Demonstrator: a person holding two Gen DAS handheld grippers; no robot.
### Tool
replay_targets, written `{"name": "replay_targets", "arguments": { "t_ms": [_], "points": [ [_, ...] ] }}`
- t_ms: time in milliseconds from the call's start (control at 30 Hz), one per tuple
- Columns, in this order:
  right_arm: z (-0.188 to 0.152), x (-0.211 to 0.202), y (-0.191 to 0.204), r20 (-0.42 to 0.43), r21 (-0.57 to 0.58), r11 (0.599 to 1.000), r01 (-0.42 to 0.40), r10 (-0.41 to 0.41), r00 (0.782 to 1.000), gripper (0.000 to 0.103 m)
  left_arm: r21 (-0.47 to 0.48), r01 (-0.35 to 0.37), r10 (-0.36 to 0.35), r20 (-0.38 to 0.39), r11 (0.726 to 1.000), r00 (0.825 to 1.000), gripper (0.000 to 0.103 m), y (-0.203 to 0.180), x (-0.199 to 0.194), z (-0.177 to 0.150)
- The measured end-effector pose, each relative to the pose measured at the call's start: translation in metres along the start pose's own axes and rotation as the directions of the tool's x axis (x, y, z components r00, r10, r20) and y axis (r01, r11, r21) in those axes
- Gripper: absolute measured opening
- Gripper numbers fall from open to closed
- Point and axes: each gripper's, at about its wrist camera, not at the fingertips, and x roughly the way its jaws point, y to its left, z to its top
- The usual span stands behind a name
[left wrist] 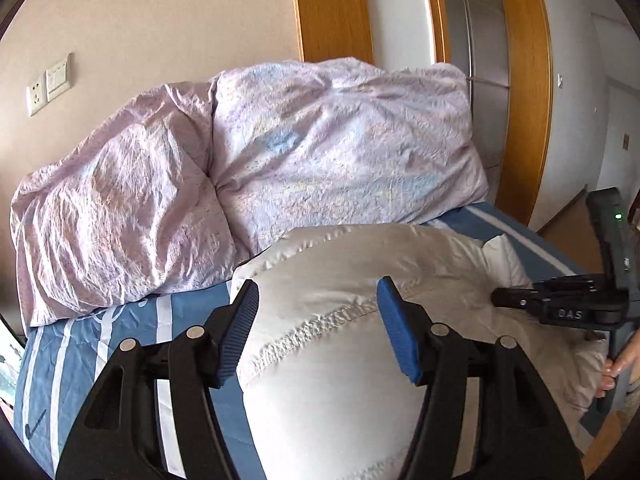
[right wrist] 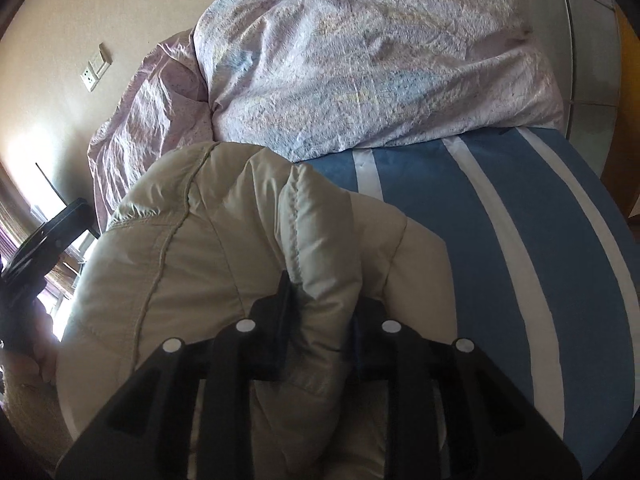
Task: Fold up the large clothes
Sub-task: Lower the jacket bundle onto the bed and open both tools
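The left gripper (left wrist: 318, 328) stands spread above the cream padded jacket (left wrist: 360, 380), gripping nothing. The right gripper (right wrist: 322, 312) pinches a jacket fold on the striped bedsheet (right wrist: 520, 280).

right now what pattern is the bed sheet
Blue bed sheet with white stripes, clearest in the right wrist view.

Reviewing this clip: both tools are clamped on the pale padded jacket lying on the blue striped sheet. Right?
Not quite. Only the right tool is clamped on the jacket. The left wrist view shows the left tool open above it, gripping nothing. The striped sheet is correct.

Beige wall (left wrist: 140, 20), wooden door frame (left wrist: 332, 8), striped bed (right wrist: 500, 220)
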Motion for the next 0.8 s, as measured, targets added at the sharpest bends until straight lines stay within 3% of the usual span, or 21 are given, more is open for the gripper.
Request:
{"name": "replay_targets", "arguments": {
  "t_ms": [100,267,567,667,733,800],
  "points": [
    [-0.004,0.006,0.002,0.007,-0.032,0.999,0.035,-0.035,0.999,0.028,0.001,-0.001,0.001,-0.095,1.000,0.996,0.064,-0.002,0.012,-0.020],
    [-0.006,0.018,0.003,0.020,-0.051,0.996,0.066,-0.065,0.998,0.029,0.008,-0.064,0.064,-0.087,0.998,0.994,0.066,-0.007,0.023,-0.040],
    [-0.006,0.032,-0.010,0.004,0.008,1.000,0.029,-0.029,1.000,0.032,-0.001,-0.126,0.126,-0.050,0.992,0.991,0.070,-0.017,0.041,-0.059],
    [-0.008,0.030,-0.016,0.015,0.058,0.998,0.003,-0.004,1.000,0.034,-0.010,-0.118,0.117,-0.070,0.993,0.991,0.072,-0.016,0.048,-0.061],
    [-0.003,0.019,-0.016,0.011,0.074,0.996,0.040,-0.041,0.999,0.042,-0.006,-0.122,0.121,-0.075,0.993,0.990,0.072,-0.016,0.049,-0.061],
    [0.005,-0.008,-0.009,0.069,0.071,0.992,0.106,-0.111,0.991,0.045,-0.001,-0.130,0.130,-0.077,0.991,0.988,0.073,-0.017,0.050,-0.061]
  ]
}}
